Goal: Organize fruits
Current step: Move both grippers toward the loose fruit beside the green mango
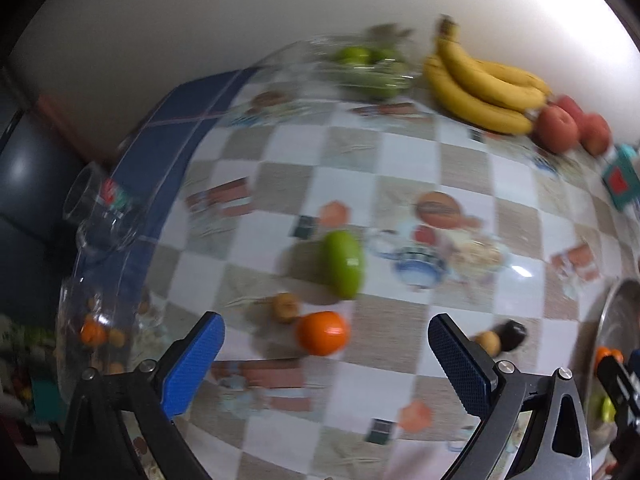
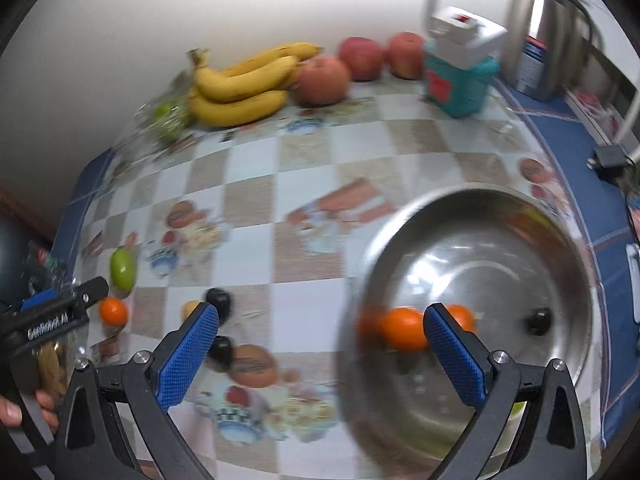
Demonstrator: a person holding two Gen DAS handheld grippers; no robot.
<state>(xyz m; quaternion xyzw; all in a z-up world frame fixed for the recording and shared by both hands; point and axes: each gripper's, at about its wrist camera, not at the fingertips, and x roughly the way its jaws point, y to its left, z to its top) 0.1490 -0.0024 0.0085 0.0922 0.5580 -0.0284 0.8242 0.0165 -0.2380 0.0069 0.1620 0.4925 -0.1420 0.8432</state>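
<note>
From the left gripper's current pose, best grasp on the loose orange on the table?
Grip the orange across its widest middle, coming from above and straight ahead: it is round, sits alone on the tablecloth, and the open left gripper already frames it.

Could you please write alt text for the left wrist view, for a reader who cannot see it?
The open left gripper hangs above a checkered tablecloth, with an orange between its blue fingers and a green fruit beyond. Bananas and red apples lie by the far wall.

White lettering "GenRobot.AI" runs along the black body of the left tongs [image 2: 86, 294].
</note>
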